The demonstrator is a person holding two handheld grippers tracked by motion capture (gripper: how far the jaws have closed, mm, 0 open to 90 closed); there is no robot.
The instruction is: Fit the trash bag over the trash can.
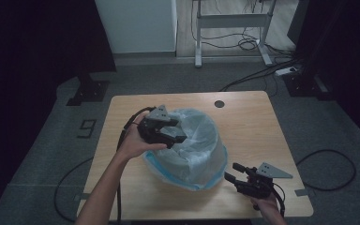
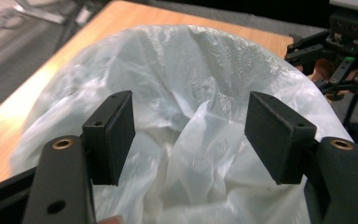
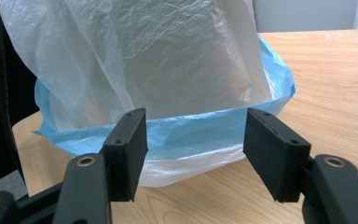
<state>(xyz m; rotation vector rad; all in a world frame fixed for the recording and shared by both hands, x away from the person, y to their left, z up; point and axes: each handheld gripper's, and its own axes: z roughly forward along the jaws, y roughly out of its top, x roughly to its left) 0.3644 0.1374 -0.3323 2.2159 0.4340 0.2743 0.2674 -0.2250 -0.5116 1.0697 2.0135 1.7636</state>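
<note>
— Plastic, thin and white: where is the bag [image 1: 190, 145]?

— Mid-table [image 1: 258, 117], draped over something bulky, its blue band [image 3: 177, 133] near the bottom.

— Left gripper [image 1: 171, 133]?

— Over the bag's top, jaws apart, pinching nothing.

— Right gripper [image 1: 230, 172]?

— Near the bag's foot, jaws apart, empty.

A translucent white plastic bag [image 1: 194, 145] is seen standing crumpled and puffed up in the middle of the table. A blue band [image 3: 205, 128] is folded around its base, and its top is bunched inward.

Black tongs [image 1: 182, 136], grey 3-corner plate [image 1: 273, 170], brass screws, black cable, bare forearms.
</note>
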